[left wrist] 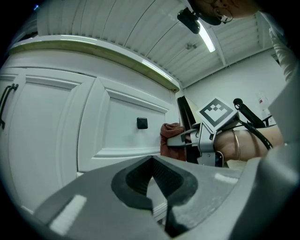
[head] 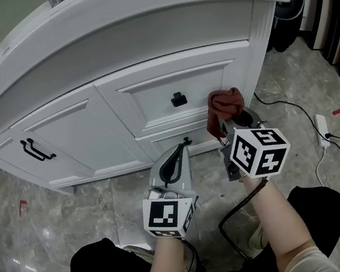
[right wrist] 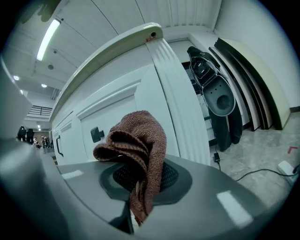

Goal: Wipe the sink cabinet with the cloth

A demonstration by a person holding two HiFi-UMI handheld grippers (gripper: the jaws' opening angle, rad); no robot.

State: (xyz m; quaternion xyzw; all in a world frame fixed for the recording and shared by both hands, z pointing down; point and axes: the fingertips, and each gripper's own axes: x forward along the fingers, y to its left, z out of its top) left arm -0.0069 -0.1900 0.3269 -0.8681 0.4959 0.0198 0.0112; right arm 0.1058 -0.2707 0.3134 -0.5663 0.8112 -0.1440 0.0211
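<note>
Head view: right gripper (head: 222, 126) carries the brown cloth (head: 224, 102) at the sink cabinet (head: 152, 97), right of the drawer knob (head: 178, 99); left gripper (head: 182, 147) hangs lower, near the cabinet base.

Left gripper view: jaws pressed together, nothing between them. Cloth-to-drawer contact cannot be confirmed.

Right gripper view: jaws pinch a fold of the cloth.

Step in hand, as judged: wiping the drawer front. Next move calls for steady pressure and sideways strokes across the panel.

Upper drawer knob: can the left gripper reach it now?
Probably yes: the left gripper sits below the knob, nothing between them; the cloth in the right gripper is off to one side.
</note>
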